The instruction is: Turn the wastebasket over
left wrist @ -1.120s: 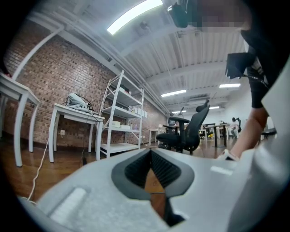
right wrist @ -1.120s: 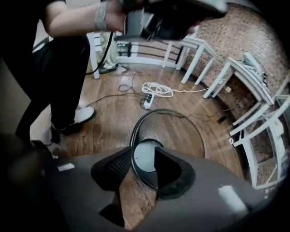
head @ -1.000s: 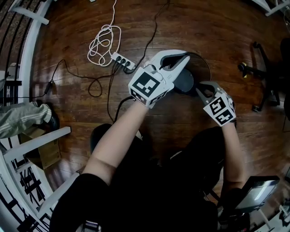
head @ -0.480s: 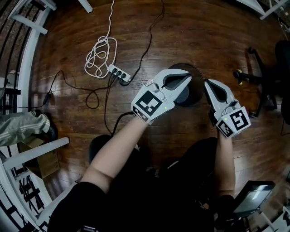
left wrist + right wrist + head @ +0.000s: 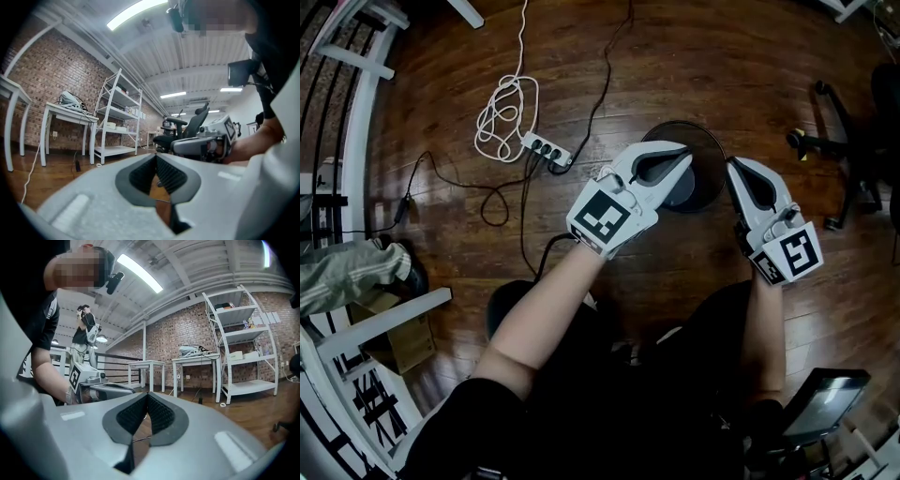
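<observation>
The wastebasket (image 5: 707,180) is a black wire-mesh bin standing on the wood floor, seen from above with its thin round rim (image 5: 701,128). My left gripper (image 5: 686,150) reaches over its left side with its pads touching at the tips (image 5: 155,155). My right gripper (image 5: 731,165) sits at the rim's right edge; its jaws have just closed and the pads meet (image 5: 147,393). A thin wire (image 5: 140,439) crosses the gap behind each pair of pads. I cannot tell whether either gripper pinches the bin. Each gripper view shows the other gripper opposite.
A white power strip (image 5: 546,150) and a coiled white cable (image 5: 504,112) lie on the floor to the left, with black cords running past. An office chair base (image 5: 844,159) stands at the right. White railings (image 5: 356,122) and a cardboard box (image 5: 398,342) are at the left.
My right gripper has risen from low beside the bin, turned to point across it, and shut its jaws. The left gripper has barely shifted.
</observation>
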The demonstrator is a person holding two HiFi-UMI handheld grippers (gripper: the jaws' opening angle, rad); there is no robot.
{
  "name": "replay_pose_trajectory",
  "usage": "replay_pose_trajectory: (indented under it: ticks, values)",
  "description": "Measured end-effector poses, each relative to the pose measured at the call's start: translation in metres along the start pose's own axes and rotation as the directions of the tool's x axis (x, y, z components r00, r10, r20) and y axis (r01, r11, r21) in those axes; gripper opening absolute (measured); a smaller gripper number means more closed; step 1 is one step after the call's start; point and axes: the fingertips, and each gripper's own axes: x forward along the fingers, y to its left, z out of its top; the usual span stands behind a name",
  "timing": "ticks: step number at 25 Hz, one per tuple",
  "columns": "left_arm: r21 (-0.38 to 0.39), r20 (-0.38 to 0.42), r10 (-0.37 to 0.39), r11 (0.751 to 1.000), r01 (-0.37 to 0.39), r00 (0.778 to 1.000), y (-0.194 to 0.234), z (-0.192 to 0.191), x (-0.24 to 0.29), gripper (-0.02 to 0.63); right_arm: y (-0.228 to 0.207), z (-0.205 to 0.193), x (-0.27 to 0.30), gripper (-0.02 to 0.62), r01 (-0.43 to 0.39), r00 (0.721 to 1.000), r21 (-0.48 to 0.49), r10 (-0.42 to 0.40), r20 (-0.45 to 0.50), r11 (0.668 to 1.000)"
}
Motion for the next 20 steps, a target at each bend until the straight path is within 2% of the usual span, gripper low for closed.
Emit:
replay_pose_trajectory:
  ticks: [6, 10, 20]
  values:
    - [-0.025, 0.01, 0.022, 0.999, -0.021, 1.0, 0.001, 0.016, -0.004, 0.002, 0.003, 0.015, 0.005, 0.008, -0.023, 0.999, -0.058, 0.024, 0.024, 0.998]
    - [-0.023, 0.041, 0.042, 0.999, -0.042, 0.998, 0.005, 0.028, -0.007, 0.002, 0.016, 0.023, 0.01, 0.008, -0.073, 0.997, -0.058, 0.074, 0.014, 0.996]
    - [0.005, 0.0, 0.026, 1.0, -0.026, 1.0, -0.005, 0.017, -0.009, 0.002, 0.017, 0.008, 0.006, 0.008, -0.112, 0.994, -0.041, 0.112, 0.011, 0.993]
